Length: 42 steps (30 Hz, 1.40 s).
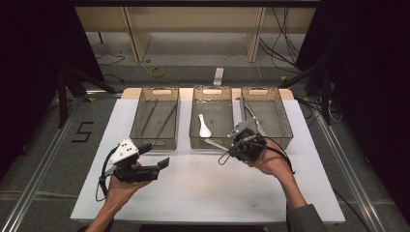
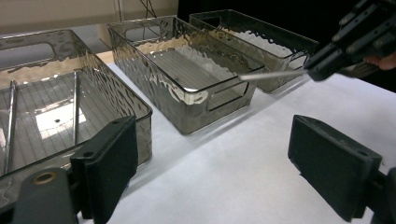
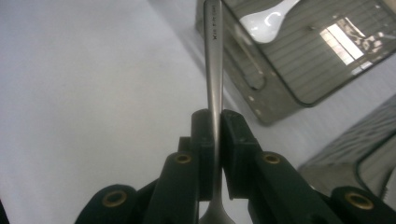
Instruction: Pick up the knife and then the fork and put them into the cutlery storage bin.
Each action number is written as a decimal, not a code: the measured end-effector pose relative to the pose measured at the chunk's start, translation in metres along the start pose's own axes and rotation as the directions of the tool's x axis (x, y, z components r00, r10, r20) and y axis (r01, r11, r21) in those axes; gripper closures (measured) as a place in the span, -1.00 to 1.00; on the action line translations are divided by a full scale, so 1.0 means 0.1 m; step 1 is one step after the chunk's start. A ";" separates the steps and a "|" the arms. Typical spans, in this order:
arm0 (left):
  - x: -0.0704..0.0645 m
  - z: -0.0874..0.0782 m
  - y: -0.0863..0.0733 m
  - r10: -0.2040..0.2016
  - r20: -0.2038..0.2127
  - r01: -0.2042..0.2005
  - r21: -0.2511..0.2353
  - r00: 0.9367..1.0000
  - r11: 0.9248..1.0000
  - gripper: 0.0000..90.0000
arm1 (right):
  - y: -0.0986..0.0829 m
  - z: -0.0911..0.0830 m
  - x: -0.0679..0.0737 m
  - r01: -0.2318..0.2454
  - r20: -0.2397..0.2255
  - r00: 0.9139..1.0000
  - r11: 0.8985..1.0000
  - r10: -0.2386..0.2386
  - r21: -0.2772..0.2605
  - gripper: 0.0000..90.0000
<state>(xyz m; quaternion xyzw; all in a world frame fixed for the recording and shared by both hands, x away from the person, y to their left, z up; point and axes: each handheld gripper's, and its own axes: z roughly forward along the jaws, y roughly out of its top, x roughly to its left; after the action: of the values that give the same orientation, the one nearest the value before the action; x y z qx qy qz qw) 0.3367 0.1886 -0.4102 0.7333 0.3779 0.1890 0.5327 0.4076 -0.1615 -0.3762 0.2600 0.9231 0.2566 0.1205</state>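
Two black jaws of the right gripper [image 3: 215,140] clamp the slim, brushed-steel handle of a metal utensil [image 3: 214,56], whose flat stem runs straight ahead of the pads toward the near wall of the middle smoky, ripple-textured plastic bin [image 1: 211,141]. Inside that bin, beyond the handle's tip, lies a glossy white ceramic spoon [image 1: 204,126]. The left gripper [image 2: 215,163] holds nothing, its blocky matte jaws spread wide above the smooth white tabletop [image 1: 203,188].

My right gripper [image 1: 240,140] pinches a metal utensil [image 1: 216,144] at frame center, by the middle bin [image 1: 212,122]'s front rim.
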 end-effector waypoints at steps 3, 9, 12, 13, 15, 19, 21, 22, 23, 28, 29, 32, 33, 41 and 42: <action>0.00 0.00 0.00 -0.003 0.000 0.003 -0.001 1.000 1.000 -0.65 | 0.03 -0.05 -0.10 -0.023 0.022 0.999 1.000 0.023 -0.002 0.88; 0.01 0.00 0.00 -0.004 0.000 0.004 -0.003 1.000 1.000 -0.66 | 0.11 -0.15 -0.39 -0.088 0.065 0.994 0.996 0.090 -0.032 0.88; 0.01 0.00 0.00 -0.005 0.001 0.005 -0.003 1.000 1.000 -0.65 | 0.12 -0.17 -0.55 -0.130 0.094 0.987 0.991 0.133 -0.043 0.88; 0.01 0.00 0.00 -0.005 0.001 0.005 -0.002 1.000 1.000 -0.65 | 0.13 -0.17 -0.60 -0.141 0.098 0.985 0.989 0.145 -0.045 0.88; 0.01 0.00 0.00 -0.005 0.001 0.005 -0.002 1.000 1.000 -0.65 | 0.13 -0.18 -0.68 -0.173 0.098 0.979 0.983 0.178 -0.053 0.88; 0.01 0.00 0.00 -0.005 0.001 0.005 -0.003 1.000 1.000 -0.65 | 0.14 -0.18 -0.85 -0.213 0.116 0.969 0.975 0.219 -0.065 0.88; 0.01 0.00 0.00 -0.006 0.001 0.006 -0.002 1.000 1.000 -0.65 | 0.14 -0.17 -0.93 -0.234 0.122 0.963 0.970 0.240 -0.063 0.88; 0.01 0.00 0.00 -0.007 0.003 0.007 -0.003 1.000 1.000 -0.65 | 0.13 -0.17 -0.97 -0.241 0.123 0.961 0.969 0.247 -0.061 0.88; 0.01 0.00 0.00 -0.008 0.005 0.008 -0.003 1.000 1.000 -0.65 | 0.13 -0.16 -1.00 -0.246 0.129 0.959 0.967 0.252 -0.058 0.88; 0.01 0.00 0.00 -0.014 0.007 0.014 -0.005 1.000 1.000 -0.65 | 0.13 -0.14 -1.12 -0.287 0.146 0.945 0.956 0.292 -0.055 0.88; 0.01 -0.01 0.00 -0.016 0.008 0.016 -0.006 1.000 1.000 -0.65 | 0.13 -0.14 -1.15 -0.292 0.150 0.943 0.955 0.297 -0.056 0.88; 0.01 -0.01 0.00 -0.017 0.007 0.017 -0.008 1.000 1.000 -0.65 | 0.13 -0.13 -1.21 -0.303 0.159 0.938 0.951 0.309 -0.065 0.88; 0.01 -0.01 0.00 -0.017 0.007 0.017 -0.007 1.000 1.000 -0.66 | 0.14 -0.13 -1.22 -0.308 0.163 0.935 0.949 0.314 -0.064 0.88; 0.01 -0.01 0.00 -0.017 0.007 0.017 -0.008 1.000 1.000 -0.66 | 0.13 -0.05 -1.35 -0.357 0.196 0.912 0.932 0.362 -0.061 0.88; 0.01 -0.01 0.00 -0.016 0.008 0.016 -0.008 1.000 1.000 -0.65 | 0.13 -0.04 -1.36 -0.364 0.198 0.908 0.929 0.369 -0.061 0.88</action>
<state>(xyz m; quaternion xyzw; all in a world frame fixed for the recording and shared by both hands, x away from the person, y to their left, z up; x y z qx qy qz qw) 0.3374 0.1900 -0.4098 0.7289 0.3810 0.1832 0.5385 0.5250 -0.2276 -0.3538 0.4523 0.8373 0.2570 0.1680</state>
